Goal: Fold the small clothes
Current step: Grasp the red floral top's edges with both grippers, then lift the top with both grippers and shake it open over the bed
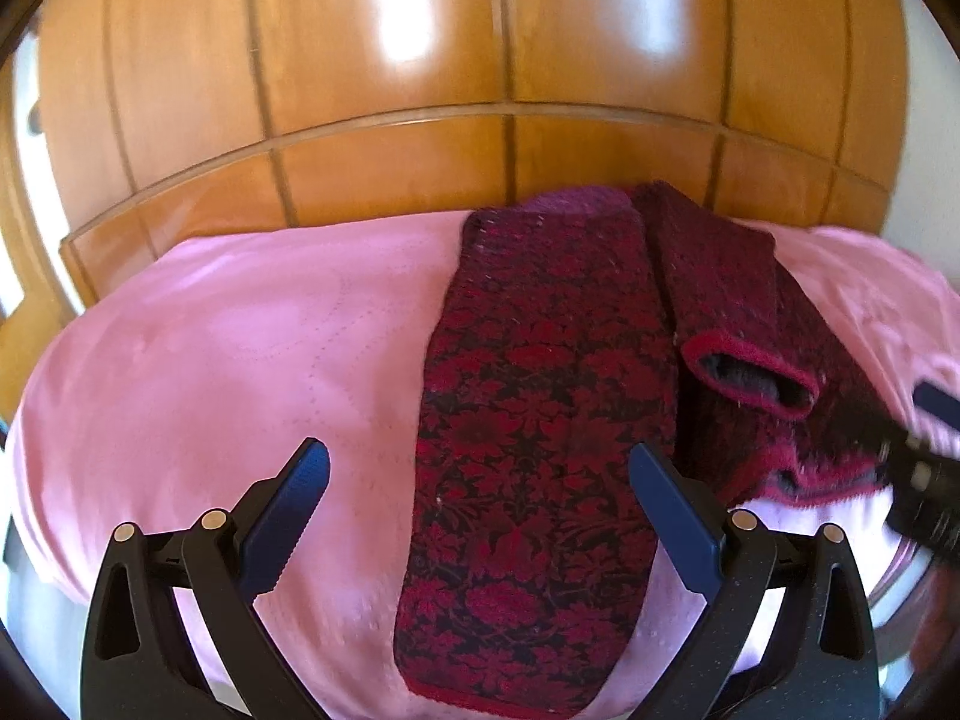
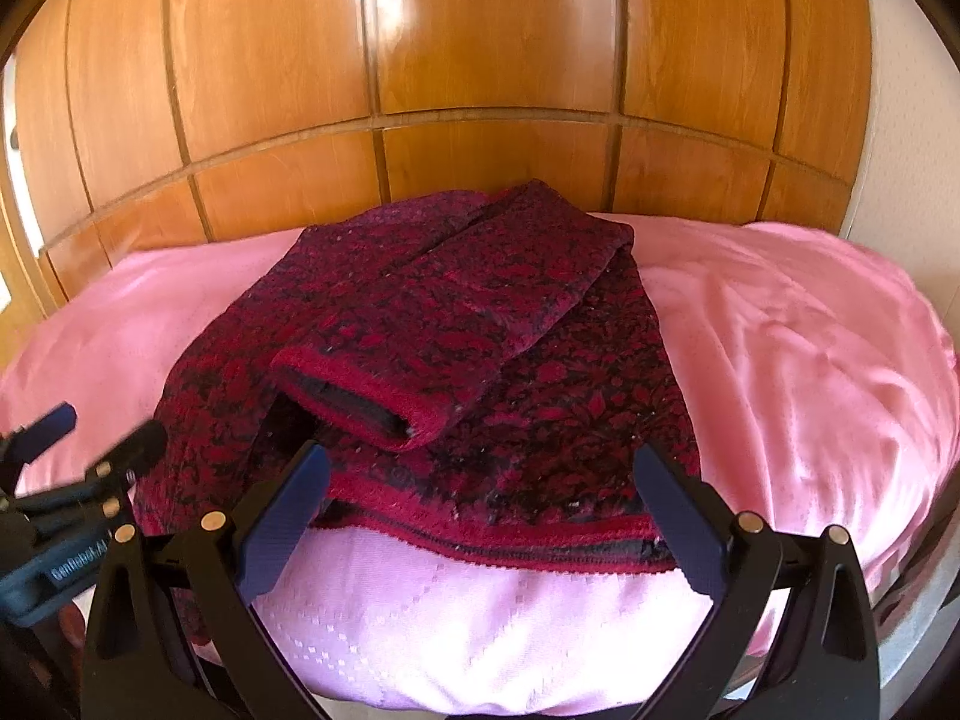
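Observation:
A dark red floral knit sweater (image 2: pixel 456 360) lies on a pink bedspread (image 2: pixel 780 348). One sleeve (image 2: pixel 432 348) is folded across the body, its red cuff towards me. In the left wrist view the sweater (image 1: pixel 528 420) has a long flat panel running towards me, with the folded sleeve (image 1: pixel 732 324) to its right. My left gripper (image 1: pixel 480 474) is open and empty, hovering over the panel's near part. My right gripper (image 2: pixel 480 474) is open and empty, just above the sweater's red hem (image 2: pixel 510 534). The left gripper also shows in the right wrist view (image 2: pixel 90 438), at the left edge.
A glossy wooden panelled headboard (image 2: pixel 480 150) rises behind the bed. The pink bedspread (image 1: pixel 210 360) stretches left of the sweater. The bed's near edge (image 2: pixel 480 660) drops off just below my grippers. The right gripper shows blurred at the right edge of the left wrist view (image 1: pixel 924 468).

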`<state>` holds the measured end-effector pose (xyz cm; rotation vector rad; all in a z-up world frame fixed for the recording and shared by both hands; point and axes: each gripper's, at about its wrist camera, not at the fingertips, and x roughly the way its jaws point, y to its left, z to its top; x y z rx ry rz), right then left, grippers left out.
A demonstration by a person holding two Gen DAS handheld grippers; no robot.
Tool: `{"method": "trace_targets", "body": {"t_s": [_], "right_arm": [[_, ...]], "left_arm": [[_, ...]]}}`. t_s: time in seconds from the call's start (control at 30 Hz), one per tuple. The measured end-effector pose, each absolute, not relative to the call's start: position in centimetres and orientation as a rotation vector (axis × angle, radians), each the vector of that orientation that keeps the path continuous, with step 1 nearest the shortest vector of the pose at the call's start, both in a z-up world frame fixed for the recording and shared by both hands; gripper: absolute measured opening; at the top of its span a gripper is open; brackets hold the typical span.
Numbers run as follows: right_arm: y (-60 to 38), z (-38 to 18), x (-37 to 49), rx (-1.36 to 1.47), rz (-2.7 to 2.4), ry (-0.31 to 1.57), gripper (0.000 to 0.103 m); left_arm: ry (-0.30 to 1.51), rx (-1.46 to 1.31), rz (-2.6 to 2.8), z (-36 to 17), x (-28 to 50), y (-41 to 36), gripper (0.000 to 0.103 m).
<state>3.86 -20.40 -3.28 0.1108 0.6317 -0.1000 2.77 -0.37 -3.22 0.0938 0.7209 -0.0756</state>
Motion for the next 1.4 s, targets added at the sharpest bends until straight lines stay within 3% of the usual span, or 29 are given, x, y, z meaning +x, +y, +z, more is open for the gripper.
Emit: {"method": "trace_targets", "body": {"t_s": [0.07, 0.27, 0.37, 0.47, 0.53, 0.6, 0.63, 0.9, 1.03, 1.27, 1.4], "right_arm": [[-20.8, -3.3, 4.3, 0.104, -0.078, 0.634, 0.101], [-19.7, -3.7, 7.8, -0.027, 0.022, 0.668, 0.085], [-17.8, -4.8, 10.0, -0.121, 0.114, 0.691, 0.075], [-16.8, -5.8, 11.4, -0.186, 0.154, 0.717, 0.048], [-17.0, -5.5, 11.8, -0.206, 0.164, 0.724, 0.014], [-18.5, -4.3, 11.8, -0.177, 0.149, 0.717, 0.004], [-19.5, -3.5, 11.5, -0.132, 0.145, 0.701, 0.004], [-33.4, 3.2, 12.2, 0.155, -0.119, 0.562, 0.004], [-41.7, 3.7, 14.3, 0.247, -0.299, 0.563, 0.004], [-53.7, 1.7, 17.9, 0.381, -0.591, 0.641, 0.004], [-56.5, 0.8, 17.8, 0.425, -0.670, 0.668, 0.008]], "left_arm": [[0.743, 0.125, -0.123, -3.9, 2.9, -0.7, 0.099], [0.776, 0.209, -0.183, -6.2, 2.8, -2.4, 0.099], [0.811, 0.221, -0.191, -7.8, 3.3, -2.8, 0.090], [0.829, 0.204, -0.248, -8.6, 3.5, -2.7, 0.059], [0.812, 0.174, -0.293, -8.1, 3.2, -2.4, 0.036], [0.798, 0.132, -0.321, -7.0, 3.2, -1.7, 0.026], [0.789, 0.096, -0.336, -6.4, 3.2, -1.1, 0.020], [0.650, -0.236, -0.301, 1.0, 7.2, 7.1, 0.017], [0.603, -0.266, -0.168, 2.9, 11.8, 11.3, 0.015], [0.690, -0.348, 0.158, 1.7, 23.3, 19.6, 0.015], [0.714, -0.384, 0.284, 1.0, 26.2, 22.2, 0.029]]}}
